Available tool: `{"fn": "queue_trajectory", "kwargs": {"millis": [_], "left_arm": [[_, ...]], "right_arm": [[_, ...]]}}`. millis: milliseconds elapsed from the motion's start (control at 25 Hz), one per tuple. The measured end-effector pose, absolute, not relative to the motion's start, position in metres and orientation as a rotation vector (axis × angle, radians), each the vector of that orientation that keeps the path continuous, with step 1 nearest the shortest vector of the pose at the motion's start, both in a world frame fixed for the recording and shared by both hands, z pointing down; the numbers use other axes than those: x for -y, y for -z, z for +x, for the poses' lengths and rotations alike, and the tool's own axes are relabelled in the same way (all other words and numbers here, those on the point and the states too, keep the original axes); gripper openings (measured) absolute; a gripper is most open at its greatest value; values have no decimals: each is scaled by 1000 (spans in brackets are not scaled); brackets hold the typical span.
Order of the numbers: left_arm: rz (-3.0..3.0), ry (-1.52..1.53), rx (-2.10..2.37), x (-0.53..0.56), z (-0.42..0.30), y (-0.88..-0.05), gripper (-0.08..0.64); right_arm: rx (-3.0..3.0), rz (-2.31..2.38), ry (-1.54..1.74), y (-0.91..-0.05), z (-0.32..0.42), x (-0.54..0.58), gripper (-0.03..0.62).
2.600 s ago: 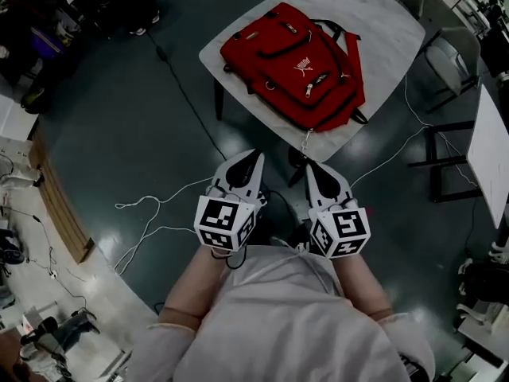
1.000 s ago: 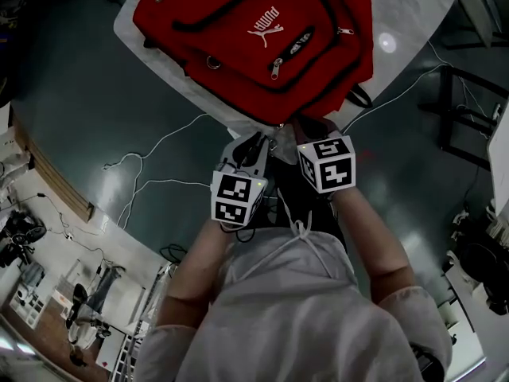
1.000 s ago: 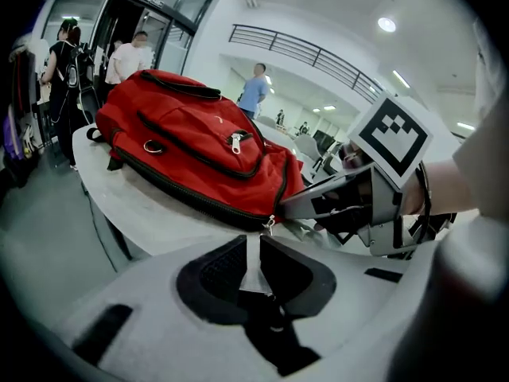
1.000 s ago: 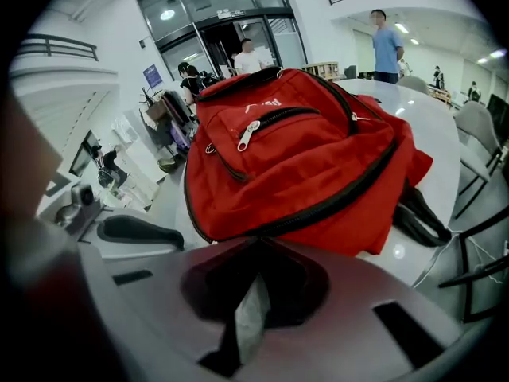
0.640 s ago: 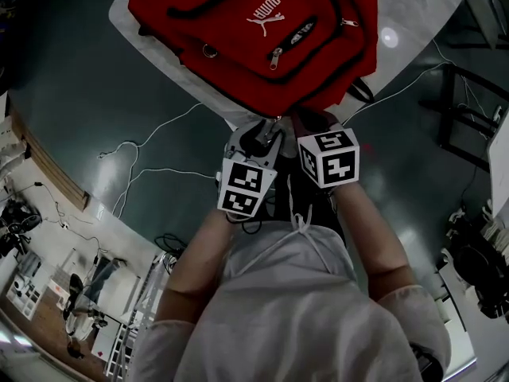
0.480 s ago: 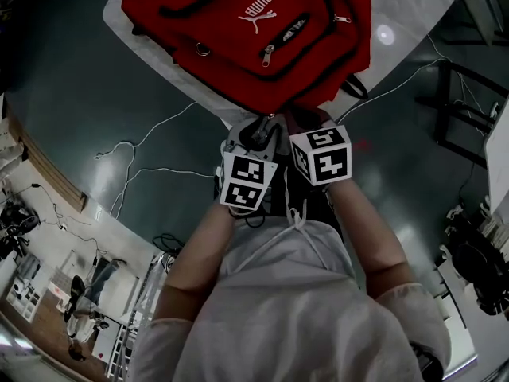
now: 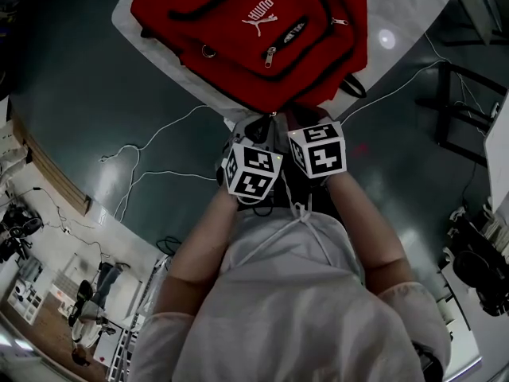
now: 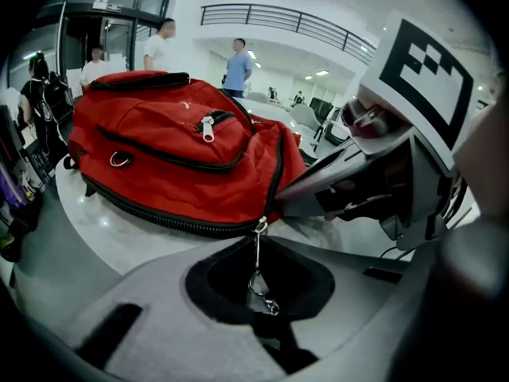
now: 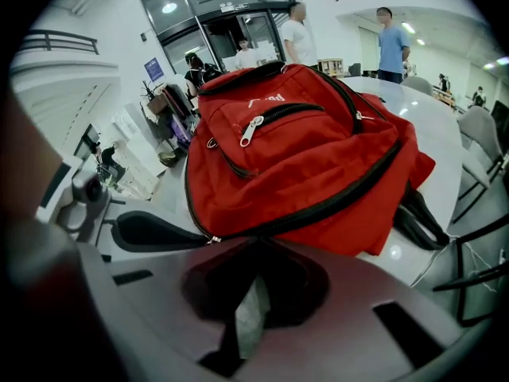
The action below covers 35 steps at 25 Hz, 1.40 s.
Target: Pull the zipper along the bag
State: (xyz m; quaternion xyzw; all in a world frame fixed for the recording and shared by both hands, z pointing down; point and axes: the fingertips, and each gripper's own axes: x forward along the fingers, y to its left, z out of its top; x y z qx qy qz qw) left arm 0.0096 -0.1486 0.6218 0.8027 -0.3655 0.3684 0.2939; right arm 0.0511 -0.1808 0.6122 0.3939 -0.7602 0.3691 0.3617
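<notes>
**Zipper pull pinched**

The red backpack (image 7: 254,38) lies flat on our white table (image 7: 406,14), its long axis running away from us. Our left gripper (image 8: 258,249) has just been closing its jaws and now pinches the zipper pull (image 8: 260,281), which stretches straight toward us. Our right gripper (image 9: 256,245) clamps the backpack's near edge. We cannot see its contents.

red bag (image 7: 246,30): one, on the table
table (image 7: 402,10): one
hand-held grippers: two, the left hand-held gripper (image 8: 258,293) and the right hand-held gripper (image 9: 253,293), both near
marker cubes: two, left cube (image 7: 253,173), right cube (image 7: 318,151)
zipper pull (image 8: 258,269) at the bag's near edge: one
people at the far side: four, among them a person in a blue top (image 9: 390,30)
</notes>
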Motion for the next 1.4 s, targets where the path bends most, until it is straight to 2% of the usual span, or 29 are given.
{"fn": "queue_trajectory", "kwargs": {"millis": [480, 1400], "left_arm": [[2096, -910, 830, 145, 3, -620, 23], [2225, -949, 886, 186, -83, -615, 23]], "right_arm": [[1890, 855, -787, -615, 48, 181, 28], [1762, 884, -664, -613, 43, 187, 28]]}}
